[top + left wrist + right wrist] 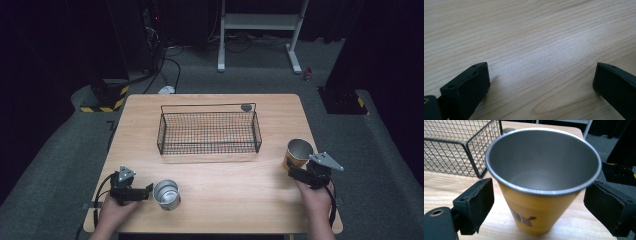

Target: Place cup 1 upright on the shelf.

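Yellow cup (541,202) upright between the spread fingers (475,205) of the right gripper (298,172), not pinched. Wire basket (209,131) beyond, on the table (235,200). Left gripper (142,192) fingers spread, silver cup (166,194) just ahead.

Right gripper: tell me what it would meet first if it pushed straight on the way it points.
The right gripper would meet the yellow cup first: the cup stands upright on the table between its open jaws, a gap showing on each side. The wire basket lies farther off to one side, probably out of that line.
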{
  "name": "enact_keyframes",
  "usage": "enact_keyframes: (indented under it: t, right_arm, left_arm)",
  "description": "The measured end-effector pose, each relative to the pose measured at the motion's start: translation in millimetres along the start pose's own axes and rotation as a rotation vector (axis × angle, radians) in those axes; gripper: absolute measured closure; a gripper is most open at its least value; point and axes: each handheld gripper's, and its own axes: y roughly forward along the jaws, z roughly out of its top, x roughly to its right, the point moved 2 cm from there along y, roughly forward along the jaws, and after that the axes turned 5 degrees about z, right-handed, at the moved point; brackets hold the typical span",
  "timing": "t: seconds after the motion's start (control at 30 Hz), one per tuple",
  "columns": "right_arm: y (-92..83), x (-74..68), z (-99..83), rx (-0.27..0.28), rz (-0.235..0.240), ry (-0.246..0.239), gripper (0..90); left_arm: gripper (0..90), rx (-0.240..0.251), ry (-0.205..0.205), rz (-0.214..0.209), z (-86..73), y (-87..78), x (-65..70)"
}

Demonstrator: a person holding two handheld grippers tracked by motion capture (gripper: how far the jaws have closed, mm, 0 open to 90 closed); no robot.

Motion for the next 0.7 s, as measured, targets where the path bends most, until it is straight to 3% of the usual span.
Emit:
enact_keyframes:
  t: [0.33,0.7]
  right_arm:
    - [6.7,-0.2,9.6,0.01,0.001,0.008,10.1]
    - [16.1,2.3,6.3,0.023,0.002,0.029,10.5]
  left_arm:
    - [1.7,0.002,-0.004,0.001,-0.1,-0.1,-0.1]
    - [1.9,0.001,0.0,-0.002,-0.1,-0.3,-0.6]
